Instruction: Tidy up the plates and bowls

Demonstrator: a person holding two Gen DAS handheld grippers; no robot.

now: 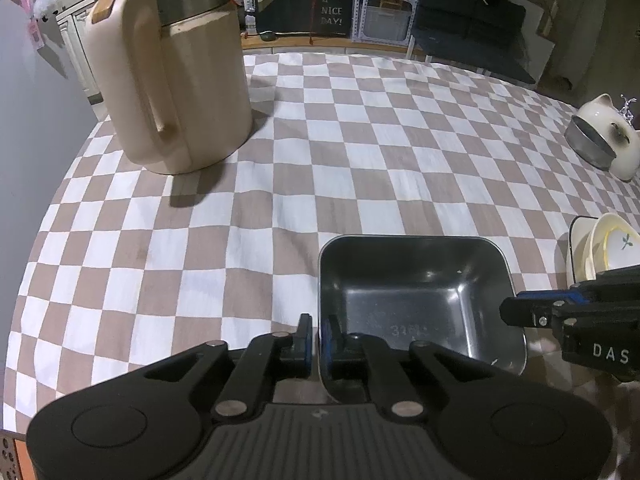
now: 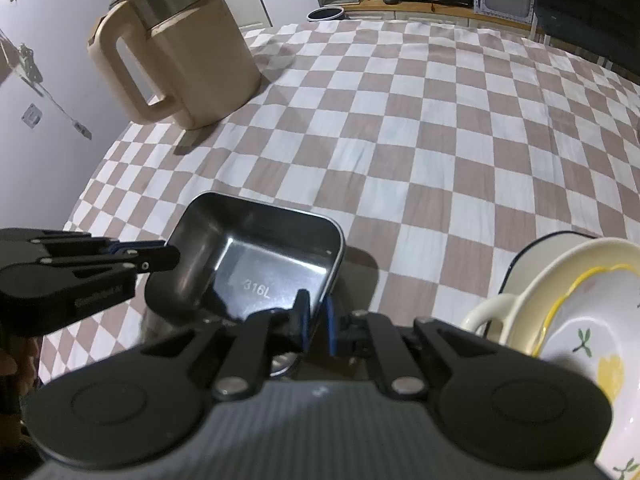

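Steel tray (image 1: 420, 300) is the landmark: a square, dark, shiny dish stamped "316L", sitting at the near edge of the bench (image 1: 360, 140) and held from two sides.

Left tongs (image 1: 317, 340) are pinching the tray's left wall, one blue pad outside and one inside, nearly closed on the thin metal. Right tongs (image 2: 316, 322) are doing the same on the tray's near-right rim, nearly closed on it.

Around the tray: a tall beige jug (image 1: 172, 80) with a big handle and a steel band at the top is standing well beyond the tray, to its far left. Just right of the tray, a stack of cream bowls and plates (image 2: 580, 320), yellow-rimmed with a leaf print, is leaning inside a dark-edged white dish. Far right of the tray, a cat-shaped white holder (image 1: 608, 140) with a tilted metal bowl is sitting near the bench edge. The stretch of cloth beyond the tray is lying open.

Surface: a beige-and-white checkered cloth is covering the bench, lightly creased. Beyond it, a dark board reading "HAVE A NICE DAY!" (image 1: 332, 6) is standing against the far wall.

The left wrist view alone is showing the cat holder; the right wrist view alone is showing the plate print and the stamp clearly.
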